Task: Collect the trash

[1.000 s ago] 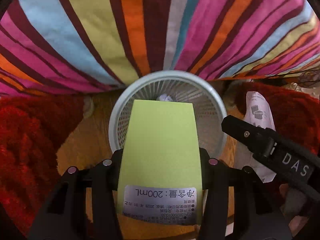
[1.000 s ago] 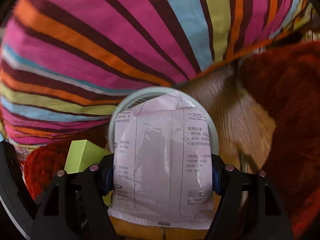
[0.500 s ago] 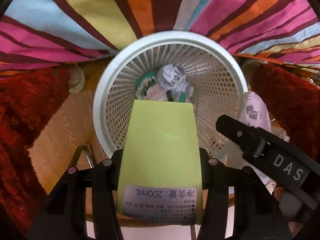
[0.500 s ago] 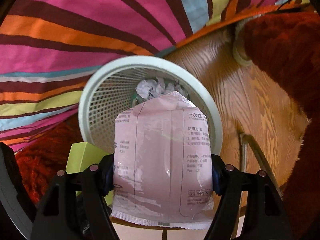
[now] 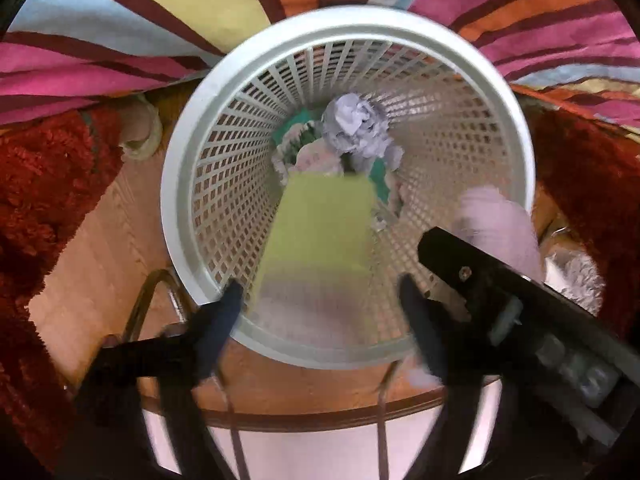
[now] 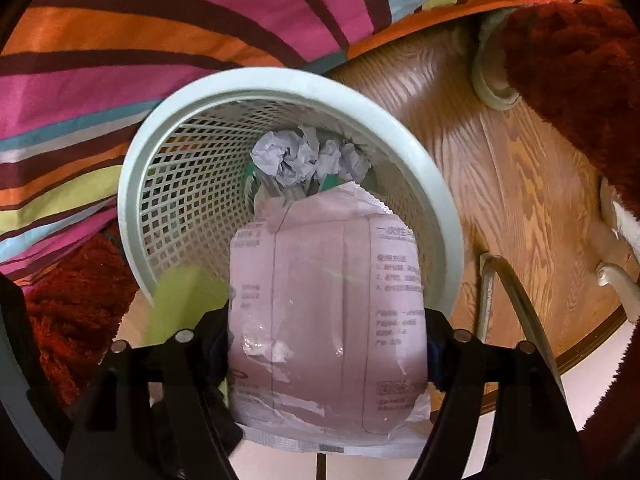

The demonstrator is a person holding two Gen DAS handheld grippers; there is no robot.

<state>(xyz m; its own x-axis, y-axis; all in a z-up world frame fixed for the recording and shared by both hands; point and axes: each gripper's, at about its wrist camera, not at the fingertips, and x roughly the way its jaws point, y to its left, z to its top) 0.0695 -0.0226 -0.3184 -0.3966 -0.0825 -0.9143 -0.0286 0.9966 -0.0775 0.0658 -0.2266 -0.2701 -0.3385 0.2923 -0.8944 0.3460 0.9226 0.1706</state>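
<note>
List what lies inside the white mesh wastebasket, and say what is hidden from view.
Inside the wastebasket: crumpled grey paper on top of green-and-white wrappers. The dropping green carton and pink packet cover the near side; the bottom is hidden.

We saw a wooden floor (image 6: pixel 516 184) with a pronounced grain carrying everything. A white mesh wastebasket (image 5: pixel 192 208) stood directly on it, just beside the edge of a striped bedcover (image 6: pixel 168 28) that hung down behind it. Shaggy red rugs (image 5: pixel 44 184) lay on the boards to either side of the basket. Thin metal legs (image 6: pixel 500 280) of some piece of furniture rested on the wood near the basket, and the boards ended at a dark curved border against paler flooring (image 5: pixel 320 452).
</note>
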